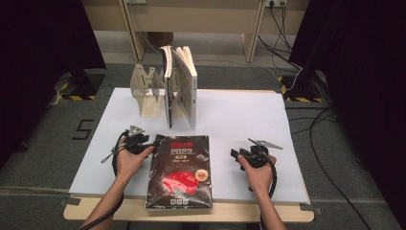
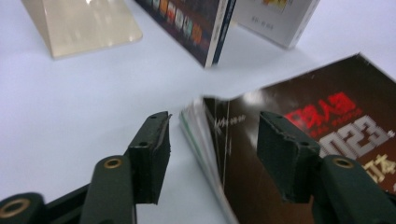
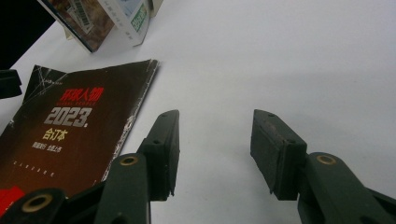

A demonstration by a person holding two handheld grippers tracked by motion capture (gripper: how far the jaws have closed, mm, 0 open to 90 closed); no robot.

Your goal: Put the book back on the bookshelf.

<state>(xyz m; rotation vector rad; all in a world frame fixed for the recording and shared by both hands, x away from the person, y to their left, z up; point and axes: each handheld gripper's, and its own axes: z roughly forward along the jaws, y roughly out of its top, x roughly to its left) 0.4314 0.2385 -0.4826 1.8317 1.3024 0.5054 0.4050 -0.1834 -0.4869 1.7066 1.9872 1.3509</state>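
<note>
While your left gripper (image 2: pixel 212 154) sits at the near-left corner of the black book (image 1: pixel 180 171), jaws apart and straddling its spine edge with neither pad pressing yet, get the lower jaw under the cover stack before you squeeze; the pages fan out at that corner, so bite deep enough to take the whole thickness, not just the top cover. Book lies flat, face up, at the front middle of the white table (image 1: pixel 239 115), between your two hands, overhanging the front edge a little. Your right gripper (image 3: pixel 215 154) hangs open over bare table just right of the book, holding nothing; bring it to the right edge to steady the book if it slides when the left one lifts. Likely goal is standing it up with the two upright books (image 1: pixel 181 91) leaning by the beige bookend (image 1: pixel 148 93) at the back, so lift by the spine and keep it from flopping open. Writing: cover shows big "2023" in white, red Chinese characters above it, smaller yellow characters below, a red shape lower down with a small red-and-yellow sticker; fine print too small to read. Upright books show a barcode and coloured panels, text not legible.
</note>
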